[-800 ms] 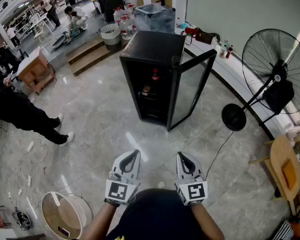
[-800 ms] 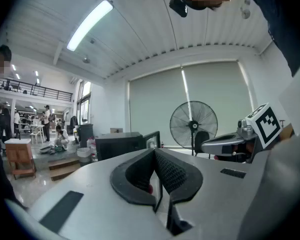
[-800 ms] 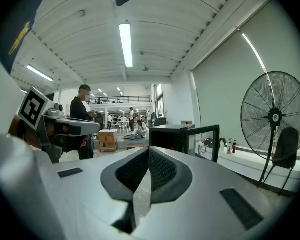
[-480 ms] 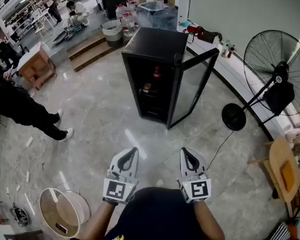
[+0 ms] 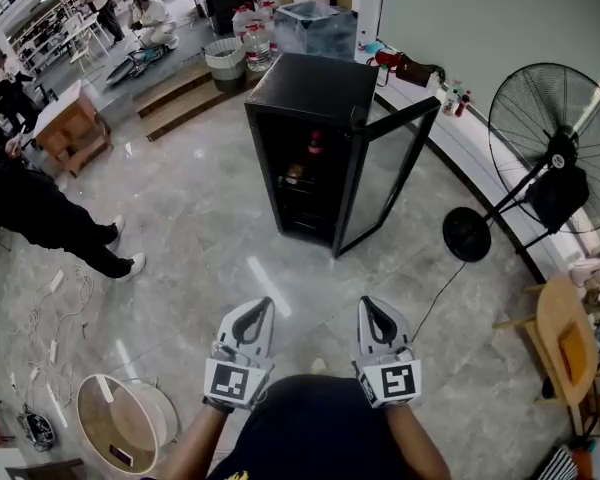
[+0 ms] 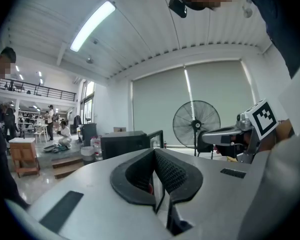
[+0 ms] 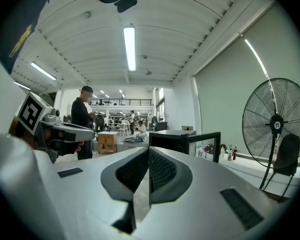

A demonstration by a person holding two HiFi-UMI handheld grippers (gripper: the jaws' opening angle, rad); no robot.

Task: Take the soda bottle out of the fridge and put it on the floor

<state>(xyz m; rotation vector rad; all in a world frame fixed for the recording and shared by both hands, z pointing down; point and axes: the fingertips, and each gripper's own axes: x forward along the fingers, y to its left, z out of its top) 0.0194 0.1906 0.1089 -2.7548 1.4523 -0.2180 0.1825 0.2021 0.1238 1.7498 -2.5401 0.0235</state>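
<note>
While the head view looked down, the left gripper (image 5: 255, 312) and right gripper (image 5: 372, 309) sat side by side, pointing at the fridge (image 5: 308, 86) well ahead. Its door (image 5: 385, 176) stood open, and the soda bottle (image 5: 314, 145) was high inside. The left gripper view showed its jaws pressed together, empty. The right gripper view showed its jaws likewise closed on nothing.

Fridge (image 5: 310, 88) open, soda bottle (image 5: 315, 146) inside; left gripper (image 5: 259, 305), right gripper (image 5: 370, 304) well back.

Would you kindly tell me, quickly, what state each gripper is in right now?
Left gripper: closed, holding nothing.
Right gripper: closed, holding nothing.
</note>
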